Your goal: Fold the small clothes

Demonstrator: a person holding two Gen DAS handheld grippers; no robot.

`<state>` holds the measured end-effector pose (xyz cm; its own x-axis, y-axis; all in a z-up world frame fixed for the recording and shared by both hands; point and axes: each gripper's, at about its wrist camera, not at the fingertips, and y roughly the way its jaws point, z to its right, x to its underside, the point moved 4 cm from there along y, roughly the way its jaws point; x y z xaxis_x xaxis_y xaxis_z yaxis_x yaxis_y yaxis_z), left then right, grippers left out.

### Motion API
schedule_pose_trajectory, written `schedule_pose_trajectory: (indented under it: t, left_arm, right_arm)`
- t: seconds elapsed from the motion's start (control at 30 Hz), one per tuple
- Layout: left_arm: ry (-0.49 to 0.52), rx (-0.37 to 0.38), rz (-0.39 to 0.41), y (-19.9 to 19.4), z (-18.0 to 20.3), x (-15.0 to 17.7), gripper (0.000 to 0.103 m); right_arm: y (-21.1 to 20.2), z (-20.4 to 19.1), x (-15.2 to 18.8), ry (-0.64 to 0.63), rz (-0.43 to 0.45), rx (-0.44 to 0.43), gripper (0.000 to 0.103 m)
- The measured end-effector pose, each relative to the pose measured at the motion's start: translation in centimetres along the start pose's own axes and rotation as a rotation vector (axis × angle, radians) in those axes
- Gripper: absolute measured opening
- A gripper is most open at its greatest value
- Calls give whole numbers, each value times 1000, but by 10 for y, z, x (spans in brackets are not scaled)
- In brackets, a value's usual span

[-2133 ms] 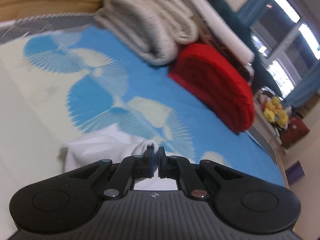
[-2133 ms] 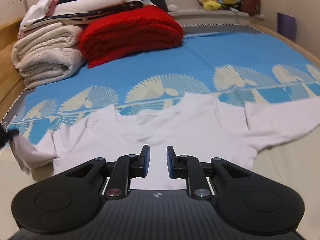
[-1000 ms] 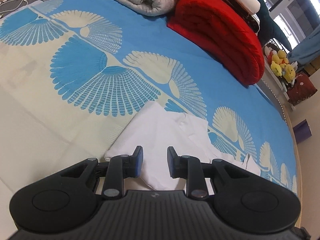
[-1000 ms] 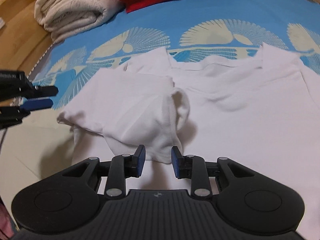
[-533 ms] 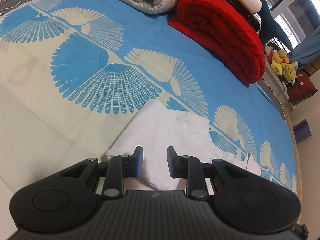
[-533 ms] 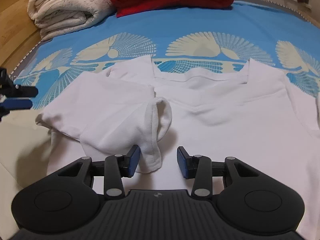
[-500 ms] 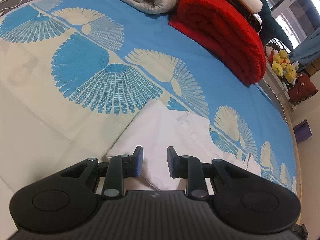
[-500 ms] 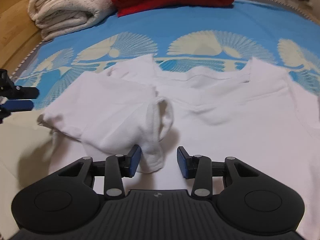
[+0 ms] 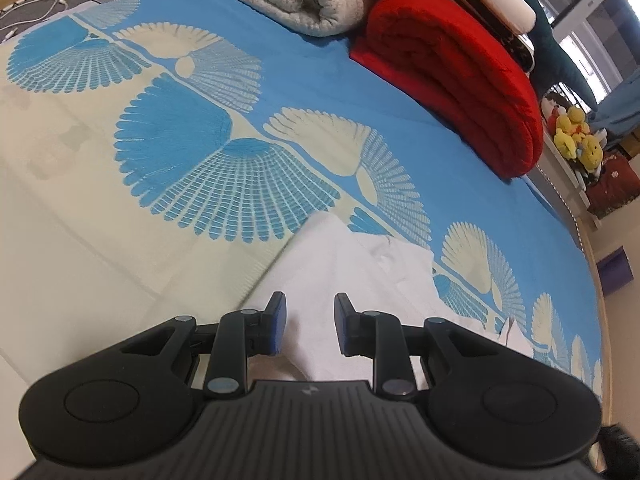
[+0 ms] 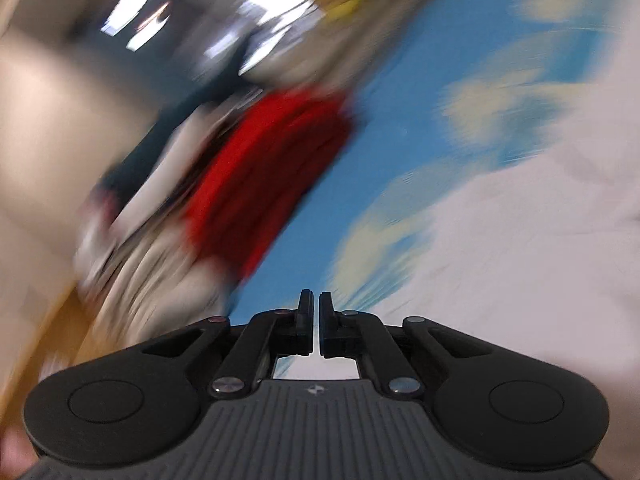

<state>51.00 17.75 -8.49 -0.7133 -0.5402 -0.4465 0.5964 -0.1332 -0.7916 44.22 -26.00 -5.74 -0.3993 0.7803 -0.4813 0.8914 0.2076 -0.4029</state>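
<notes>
Blur is smearing my right gripper (image 10: 315, 308), now clenched empty after leaving the folded sleeve; my left gripper (image 9: 307, 322) is hovering released over the white shirt (image 9: 344, 264) on the bedspread (image 9: 280, 92), awaiting the next fold.

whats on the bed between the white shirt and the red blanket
Nothing: in the left wrist view only bare bedsheet with its blue and cream fan print lies between the white shirt and the folded red blanket.
</notes>
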Motion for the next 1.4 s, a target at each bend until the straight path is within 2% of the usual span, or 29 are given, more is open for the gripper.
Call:
schedule_pose_trajectory:
  t: [0.07, 0.13, 0.17, 0.23, 0.33, 0.37, 0.47, 0.53, 0.6, 0.63, 0.67, 0.7, 0.77, 0.83, 0.9, 0.93, 1.07, 1.1, 1.13, 1.17, 1.23, 1.3, 1.4]
  left_arm:
    - [13, 6, -6, 3, 5, 3, 27]
    - [25, 7, -11, 6, 10, 5, 27]
    - [29, 7, -14, 8, 12, 6, 27]
    - [30, 2, -17, 11, 14, 8, 27]
    - [33, -3, -23, 15, 14, 8, 27]
    - [33, -3, -25, 16, 14, 8, 27]
    - [36, -1, -29, 19, 16, 8, 27]
    - [39, 3, -31, 19, 17, 8, 27]
    - [43, 5, -32, 20, 18, 7, 27]
    - [44, 4, -32, 20, 17, 7, 27]
    - [44, 3, -31, 19, 16, 7, 27]
    - [42, 2, -30, 19, 15, 6, 27]
    - [39, 1, -28, 17, 13, 4, 27]
    - [41, 2, -24, 15, 11, 4, 27]
    - [52, 1, -23, 14, 11, 3, 27]
    - [58, 1, -25, 14, 11, 4, 27]
    - [62, 1, -39, 17, 10, 6, 27]
    - [61, 2, -42, 18, 10, 6, 27]
    - [61, 5, -46, 18, 11, 6, 27]
    - [61, 8, -48, 19, 11, 6, 27]
    - [62, 9, -49, 20, 12, 7, 28]
    - [63, 4, -49, 21, 12, 7, 28]
    - [61, -1, -47, 21, 12, 6, 28]
  right_arm:
    - [-5, 29, -10, 39, 19, 176, 6]
    - [-3, 40, -13, -6, -23, 289, 6]
    - [0, 40, -13, -45, -49, 310, 6]
    - [9, 30, -8, -137, -144, 265, 12]
    - [28, -3, 25, -455, -352, 203, 37]
    - [30, -13, 41, -566, -397, 183, 41]
    - [33, -28, 88, -829, -515, 144, 42]
    - [35, -29, 114, -957, -551, 163, 42]
    - [40, -27, 126, -1041, -570, 213, 41]
    - [42, -23, 130, -1075, -577, 248, 33]
    - [42, -20, 131, -1096, -577, 271, 12]
    - [43, -22, 130, -1095, -569, 279, 6]
    - [41, -29, 111, -1036, -507, 243, 4]
    - [29, -44, 79, -912, -386, 146, 4]
    - [19, -49, 36, -762, -259, 105, 4]
    - [18, -45, 17, -703, -200, 123, 5]
    - [16, -3, -42, -550, -29, 386, 11]
    - [14, 5, -48, -513, -8, 417, 13]
    - [10, 14, -55, -451, 3, 440, 27]
    - [8, 21, -56, -395, 2, 445, 36]
    - [9, 28, -47, -313, -57, 406, 36]
    - [15, 29, -27, -237, -164, 340, 36]
    - [18, 34, 7, -102, -307, 340, 36]
